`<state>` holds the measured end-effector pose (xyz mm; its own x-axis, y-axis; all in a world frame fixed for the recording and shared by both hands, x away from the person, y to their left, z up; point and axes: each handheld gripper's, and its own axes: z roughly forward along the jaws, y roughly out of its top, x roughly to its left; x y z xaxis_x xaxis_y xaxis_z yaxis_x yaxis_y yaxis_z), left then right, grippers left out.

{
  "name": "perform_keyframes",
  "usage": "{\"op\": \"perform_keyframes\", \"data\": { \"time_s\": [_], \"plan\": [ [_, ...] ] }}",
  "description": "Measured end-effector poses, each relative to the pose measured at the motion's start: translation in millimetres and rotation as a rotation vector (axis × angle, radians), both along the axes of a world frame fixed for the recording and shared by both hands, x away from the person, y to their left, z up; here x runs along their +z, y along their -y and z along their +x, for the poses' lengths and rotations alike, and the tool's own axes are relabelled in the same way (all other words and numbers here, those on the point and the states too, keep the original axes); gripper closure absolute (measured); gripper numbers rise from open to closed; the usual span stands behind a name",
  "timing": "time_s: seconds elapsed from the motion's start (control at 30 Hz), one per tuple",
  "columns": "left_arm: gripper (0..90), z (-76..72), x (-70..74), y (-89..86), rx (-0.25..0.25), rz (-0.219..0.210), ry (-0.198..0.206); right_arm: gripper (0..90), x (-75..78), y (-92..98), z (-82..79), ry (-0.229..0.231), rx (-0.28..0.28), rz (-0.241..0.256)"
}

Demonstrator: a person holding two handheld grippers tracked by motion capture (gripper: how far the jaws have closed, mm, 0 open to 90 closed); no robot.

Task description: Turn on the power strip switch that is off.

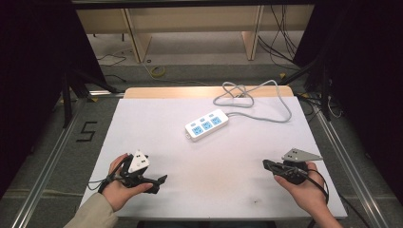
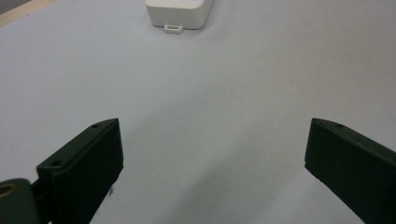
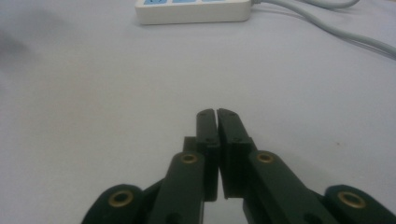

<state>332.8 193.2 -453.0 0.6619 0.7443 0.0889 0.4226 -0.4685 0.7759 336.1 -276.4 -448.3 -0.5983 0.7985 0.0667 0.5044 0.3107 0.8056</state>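
A white power strip (image 1: 206, 125) with blue sockets lies at the middle back of the white table (image 1: 223, 166); its grey cable (image 1: 256, 97) coils toward the far edge. The strip's near end (image 2: 178, 11) sits at the top of the left gripper view, and its side (image 3: 194, 10) with the cable (image 3: 327, 25) appears at the top of the right gripper view. My left gripper (image 1: 160, 183) rests low at the front left, open, with nothing between its jaws (image 2: 212, 158). At the front right, my right gripper (image 1: 265, 164) is shut on nothing (image 3: 217, 112).
The table's wooden far edge (image 1: 157, 91) borders a floor with loose cables (image 1: 280, 42) and shelf legs (image 1: 138, 40). Metal rails (image 1: 52, 152) run along both sides of the table. A "5" mark (image 1: 87, 131) is taped on the floor at left.
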Motion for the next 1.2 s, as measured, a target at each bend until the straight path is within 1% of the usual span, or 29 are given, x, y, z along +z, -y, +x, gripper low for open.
{"op": "perform_keyframes", "data": {
  "time_s": [0.13, 0.37, 0.53, 0.73, 1.2],
  "plan": [
    [4.9, 0.1, -0.1, 1.4, 0.0, 0.01, -0.006, 90.0, 0.8, -2.9, 3.3, -0.007, -0.011, -0.009],
    [5.3, 0.1, -0.3, 2.2, 0.008, 0.013, -0.01, 90.0, 3.7, -7.1, 9.2, 0.006, -0.012, -0.009],
    [5.4, 0.4, -1.1, 1.3, 0.019, 0.009, -0.02, 90.0, 6.2, -15.6, 15.9, 0.013, 0.007, -0.014],
    [5.8, 0.5, -1.6, 2.4, 0.012, 0.022, -0.021, 90.0, 6.8, -28.1, 25.9, 0.017, 0.032, -0.024],
    [6.0, 0.3, -1.5, 2.3, 0.011, 0.028, -0.019, 90.0, 8.4, -46.2, 41.6, 0.021, 0.051, -0.04]
  ]
}}
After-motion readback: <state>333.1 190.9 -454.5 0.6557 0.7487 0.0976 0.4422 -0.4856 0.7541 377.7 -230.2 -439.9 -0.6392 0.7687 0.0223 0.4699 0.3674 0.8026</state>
